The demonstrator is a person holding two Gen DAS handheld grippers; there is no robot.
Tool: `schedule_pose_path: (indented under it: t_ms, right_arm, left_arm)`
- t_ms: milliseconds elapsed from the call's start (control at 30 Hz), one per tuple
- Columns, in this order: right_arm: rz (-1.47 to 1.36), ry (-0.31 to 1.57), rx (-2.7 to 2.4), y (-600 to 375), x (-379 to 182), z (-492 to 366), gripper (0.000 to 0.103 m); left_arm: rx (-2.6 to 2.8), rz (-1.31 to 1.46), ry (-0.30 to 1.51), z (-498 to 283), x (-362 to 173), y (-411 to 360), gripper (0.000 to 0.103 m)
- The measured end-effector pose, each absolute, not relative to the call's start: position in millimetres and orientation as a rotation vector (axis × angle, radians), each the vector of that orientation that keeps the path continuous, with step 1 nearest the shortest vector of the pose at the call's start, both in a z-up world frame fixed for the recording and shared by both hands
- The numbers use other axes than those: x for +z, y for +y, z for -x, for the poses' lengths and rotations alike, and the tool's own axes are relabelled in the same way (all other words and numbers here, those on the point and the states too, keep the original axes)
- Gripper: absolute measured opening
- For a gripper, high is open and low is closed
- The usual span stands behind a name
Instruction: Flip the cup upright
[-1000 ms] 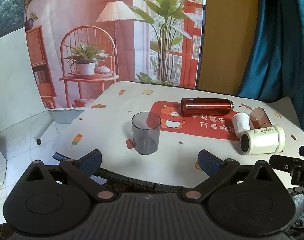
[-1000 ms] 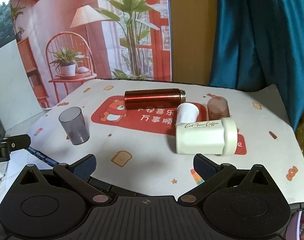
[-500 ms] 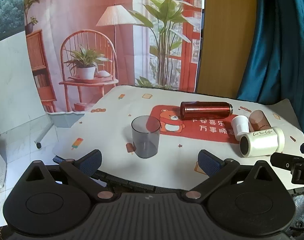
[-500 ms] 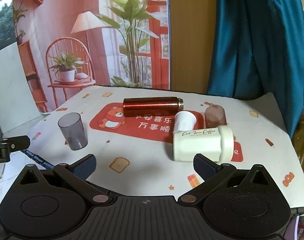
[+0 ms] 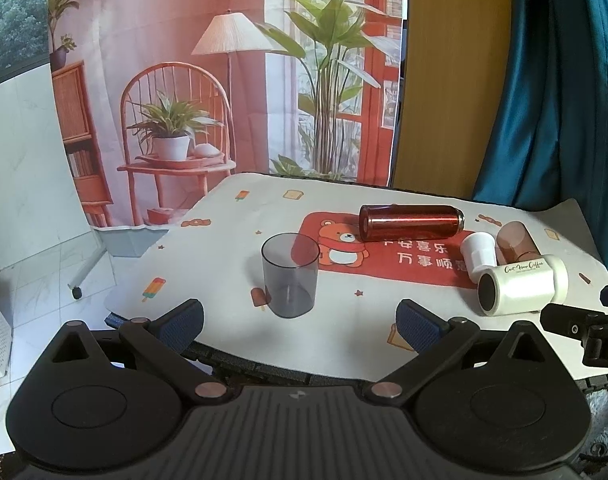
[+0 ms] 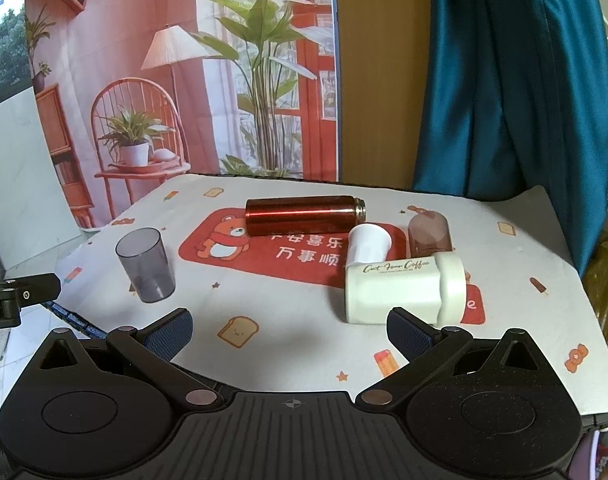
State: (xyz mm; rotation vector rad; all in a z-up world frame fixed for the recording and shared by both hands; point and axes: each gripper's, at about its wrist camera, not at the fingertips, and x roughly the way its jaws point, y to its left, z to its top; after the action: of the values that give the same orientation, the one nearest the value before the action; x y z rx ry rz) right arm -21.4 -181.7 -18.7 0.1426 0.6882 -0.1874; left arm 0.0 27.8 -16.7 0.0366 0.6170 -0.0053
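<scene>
Grey cup (image 5: 290, 274) upright, mouth up, centre of left wrist view, on tabletop (image 5: 223, 240) near front edge. Left gripper (image 5: 299, 320) spread, empty, short of cup. Right gripper (image 6: 289, 326) spread, empty; white mug (image 6: 404, 290) lying on side right of centre.

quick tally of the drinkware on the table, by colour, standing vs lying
Grey: 1, clear cup, standing upright, mouth up
Red: 1, metal bottle, lying on its side
White: 2, small cup and coffee tumbler, both lying on their sides
Brown: 1, see-through cup, lying on its side
Total: 5, with 1 standing and 4 lying
</scene>
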Motion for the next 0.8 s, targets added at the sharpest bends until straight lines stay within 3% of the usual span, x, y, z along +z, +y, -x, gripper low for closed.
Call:
schedule_pose_path:
  t_ms: [800]
  right_arm:
    - [-0.143, 0.691, -0.188, -179.7, -20.7, 23.0, 0.103]
  left_arm:
    - [-0.005, -0.037, 0.619, 0.4, -16.9, 27.8, 0.103]
